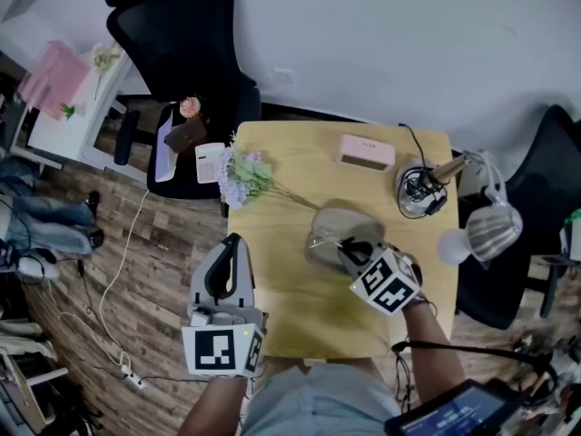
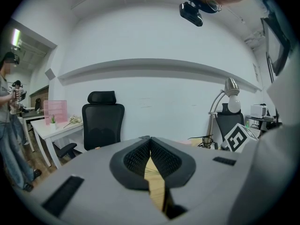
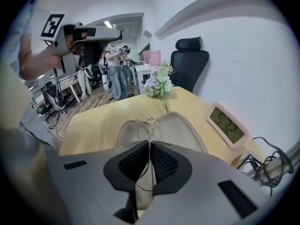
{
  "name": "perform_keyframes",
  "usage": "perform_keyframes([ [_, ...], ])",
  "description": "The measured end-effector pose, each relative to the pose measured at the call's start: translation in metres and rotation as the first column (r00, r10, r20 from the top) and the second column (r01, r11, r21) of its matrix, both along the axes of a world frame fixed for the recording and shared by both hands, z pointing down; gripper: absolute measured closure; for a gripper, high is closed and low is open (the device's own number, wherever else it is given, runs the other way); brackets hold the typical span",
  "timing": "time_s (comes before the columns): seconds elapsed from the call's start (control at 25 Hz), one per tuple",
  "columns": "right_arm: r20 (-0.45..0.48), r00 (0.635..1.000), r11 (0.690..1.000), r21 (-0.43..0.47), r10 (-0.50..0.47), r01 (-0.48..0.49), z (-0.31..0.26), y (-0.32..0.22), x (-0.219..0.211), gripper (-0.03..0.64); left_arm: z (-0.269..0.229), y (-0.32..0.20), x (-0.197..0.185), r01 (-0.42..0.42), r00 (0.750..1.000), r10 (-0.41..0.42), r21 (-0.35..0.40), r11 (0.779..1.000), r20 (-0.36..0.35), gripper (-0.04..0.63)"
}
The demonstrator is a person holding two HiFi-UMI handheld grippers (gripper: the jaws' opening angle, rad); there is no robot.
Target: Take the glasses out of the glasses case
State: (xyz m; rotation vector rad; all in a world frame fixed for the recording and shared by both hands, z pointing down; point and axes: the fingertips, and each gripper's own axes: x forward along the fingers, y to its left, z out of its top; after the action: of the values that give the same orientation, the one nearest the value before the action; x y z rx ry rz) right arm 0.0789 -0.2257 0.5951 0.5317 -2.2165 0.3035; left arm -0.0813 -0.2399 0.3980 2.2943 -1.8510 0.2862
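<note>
The beige glasses case [image 1: 329,218] lies open in the middle of the wooden table [image 1: 281,298]. In the right gripper view its two shells [image 3: 180,125] spread out just beyond the jaws. My right gripper [image 1: 349,244] hangs over the case, pointing steeply down. It [image 3: 150,143] is shut on the thin wire-framed glasses [image 3: 148,123], which stick up from between the pads, lifted a little above the case. My left gripper [image 1: 233,239] hovers at the table's left edge, apart from the case. Its jaws [image 2: 150,138] meet at the tips with nothing between them.
A pink digital clock [image 1: 367,151] stands at the table's far side. Artificial flowers [image 1: 243,175] lie at the far left, a coil of cables [image 1: 419,189] at the far right. A desk lamp [image 1: 481,230] leans over the right edge. A black office chair [image 1: 191,62] stands behind the table.
</note>
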Motion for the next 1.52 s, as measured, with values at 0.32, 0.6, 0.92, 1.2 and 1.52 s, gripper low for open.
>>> perform_keyframes([
  [0.32,0.052,0.997,0.993,0.094,0.060,-0.065,-0.034,-0.017,0.000,0.584,-0.016,0.003,0.003,-0.009,1.000,0.009,0.033,0.999,0.004,0.589],
  [0.6,0.122,0.987,0.975,0.183,0.101,-0.122,-0.073,-0.029,0.003,0.584,-0.032,0.008,0.009,-0.017,1.000,0.016,0.074,0.997,0.012,0.589],
  [0.92,0.222,0.966,0.940,0.279,0.136,-0.196,-0.129,-0.034,-0.004,0.584,-0.056,0.015,0.008,-0.031,0.999,0.029,0.128,0.991,0.021,0.589],
  [1.2,0.322,0.936,0.900,0.351,0.144,-0.259,-0.181,-0.034,-0.011,0.584,-0.076,0.021,0.012,-0.044,0.999,0.040,0.183,0.982,0.026,0.589],
  [1.52,0.409,0.906,0.822,0.476,0.110,-0.314,-0.259,-0.030,-0.017,0.584,-0.113,0.024,0.018,-0.061,0.998,0.058,0.268,0.962,0.021,0.589],
])
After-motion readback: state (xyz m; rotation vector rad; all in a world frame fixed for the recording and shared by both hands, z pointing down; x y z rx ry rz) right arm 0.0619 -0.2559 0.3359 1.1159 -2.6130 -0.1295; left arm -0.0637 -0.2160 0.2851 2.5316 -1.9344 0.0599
